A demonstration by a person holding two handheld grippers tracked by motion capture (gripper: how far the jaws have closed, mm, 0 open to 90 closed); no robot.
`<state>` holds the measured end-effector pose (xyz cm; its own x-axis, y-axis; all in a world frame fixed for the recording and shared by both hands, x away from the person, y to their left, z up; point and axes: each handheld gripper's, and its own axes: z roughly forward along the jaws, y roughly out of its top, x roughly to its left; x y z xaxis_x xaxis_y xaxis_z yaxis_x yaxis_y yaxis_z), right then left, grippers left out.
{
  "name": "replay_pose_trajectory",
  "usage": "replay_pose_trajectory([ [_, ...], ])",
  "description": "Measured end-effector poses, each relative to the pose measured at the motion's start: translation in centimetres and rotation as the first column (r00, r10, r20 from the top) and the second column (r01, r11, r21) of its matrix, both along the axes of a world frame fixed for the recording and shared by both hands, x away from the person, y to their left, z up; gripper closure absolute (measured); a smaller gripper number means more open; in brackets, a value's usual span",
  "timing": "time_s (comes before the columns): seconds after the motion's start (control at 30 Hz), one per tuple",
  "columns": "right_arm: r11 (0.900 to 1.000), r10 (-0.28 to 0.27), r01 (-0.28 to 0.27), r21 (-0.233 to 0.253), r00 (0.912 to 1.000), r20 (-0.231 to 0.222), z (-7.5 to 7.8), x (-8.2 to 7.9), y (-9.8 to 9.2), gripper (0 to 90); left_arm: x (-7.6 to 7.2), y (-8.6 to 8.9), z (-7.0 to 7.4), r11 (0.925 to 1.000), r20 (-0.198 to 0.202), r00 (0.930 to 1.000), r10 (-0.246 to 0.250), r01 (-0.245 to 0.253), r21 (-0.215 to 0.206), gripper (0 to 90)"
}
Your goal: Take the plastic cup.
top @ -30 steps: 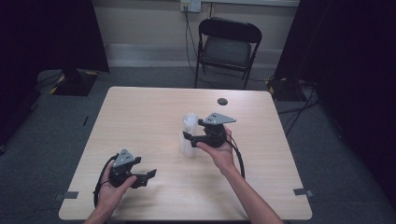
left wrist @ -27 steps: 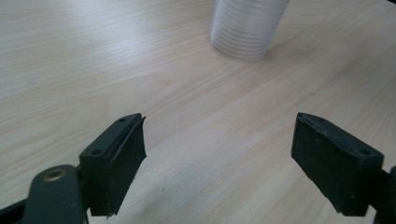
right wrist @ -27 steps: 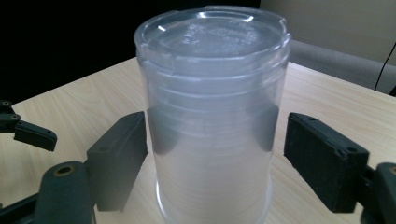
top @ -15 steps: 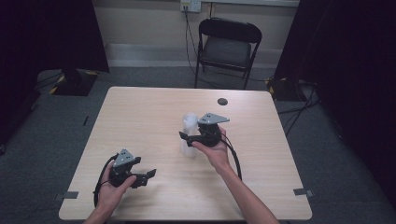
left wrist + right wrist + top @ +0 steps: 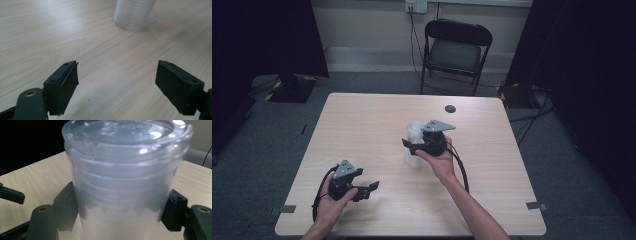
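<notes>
Risk: squeeze too hard, and the clear plastic cup (image 5: 125, 182) could be bent or cracked, because its wall looks thin and soft.
Risk of slipping: the cup could be dropped if it is lifted with a weak grip, because its side looks smooth and shiny.
Risk of tipping: the cup could be knocked over if the right gripper (image 5: 418, 146) is twisted while the cup is being held low on the desk (image 5: 362, 125).
Lid: a clear lid (image 5: 125, 130) is seen on top of the cup; it could be popped off if the cup is pinched near the rim.
Cup and right jaws: the cup is seen between the two black jaws in the right gripper view, with one jaw at each side of its wall. The jaws look pressed against the wall, so the cup is judged to be gripped.
Cup on the desk: the cup is found near the middle of the desk, just in front of the right hand (image 5: 437, 160).
Left gripper (image 5: 364, 189): it is held low at the near left part of the desk, well apart from the cup. Its jaws are spread wide and nothing is held between them.
Cup from the left gripper view: the ribbed bottom of the cup (image 5: 132, 15) is seen far ahead of the spread jaws.
Other thing: a small dark round thing (image 5: 450, 108) is seen near the far edge of the desk.
</notes>
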<state>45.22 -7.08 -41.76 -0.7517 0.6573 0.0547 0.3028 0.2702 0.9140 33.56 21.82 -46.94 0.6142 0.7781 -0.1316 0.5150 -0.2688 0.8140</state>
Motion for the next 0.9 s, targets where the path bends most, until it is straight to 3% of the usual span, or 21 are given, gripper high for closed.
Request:
replay_pose_trajectory([
  [0.9,0.999,0.003,-0.003,0.037,1.0000,-0.005,0.56,-0.02,-0.39,31.9,-0.01,-0.29,-0.15,0.9999,-0.005,0.9999,-0.013,0.013,0.011,18.2],
])
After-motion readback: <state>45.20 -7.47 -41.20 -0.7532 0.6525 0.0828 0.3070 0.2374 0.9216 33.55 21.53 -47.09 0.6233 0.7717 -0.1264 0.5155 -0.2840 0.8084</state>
